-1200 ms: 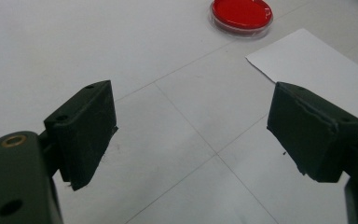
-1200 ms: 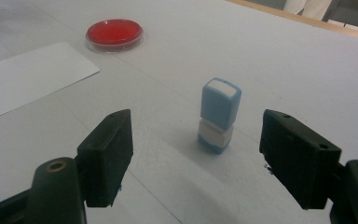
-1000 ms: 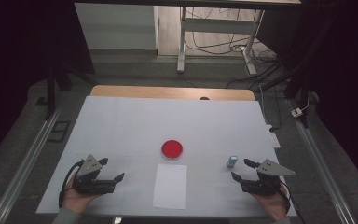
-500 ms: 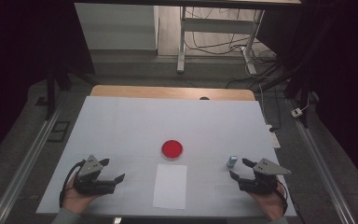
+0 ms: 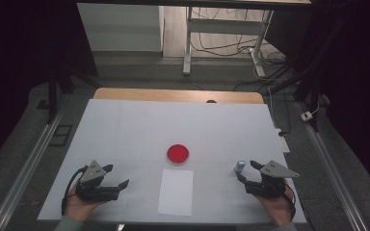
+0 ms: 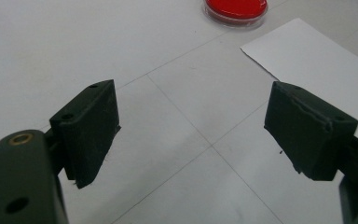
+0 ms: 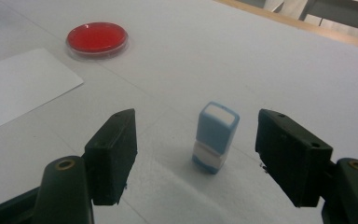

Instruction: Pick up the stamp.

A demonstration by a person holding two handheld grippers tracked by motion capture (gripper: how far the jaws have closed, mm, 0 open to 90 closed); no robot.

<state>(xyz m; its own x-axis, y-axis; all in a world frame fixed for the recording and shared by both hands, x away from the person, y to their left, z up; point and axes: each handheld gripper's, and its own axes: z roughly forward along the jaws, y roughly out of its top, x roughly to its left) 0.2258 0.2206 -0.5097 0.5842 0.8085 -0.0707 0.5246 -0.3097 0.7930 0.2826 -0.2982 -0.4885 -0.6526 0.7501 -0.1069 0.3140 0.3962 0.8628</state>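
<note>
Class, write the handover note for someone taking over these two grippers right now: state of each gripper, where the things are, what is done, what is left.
Right gripper: open, jaws either side of the small blue and white stamp, not touching it. The stamp stands upright on the table.
Left gripper: open, empty, low over the table, aimed toward the white paper sheet.
Red ink pad: just beyond the paper's far edge.
Done: right gripper lined up on the stamp.
Left: probably close on the stamp, ink it, press it on the paper.
</note>
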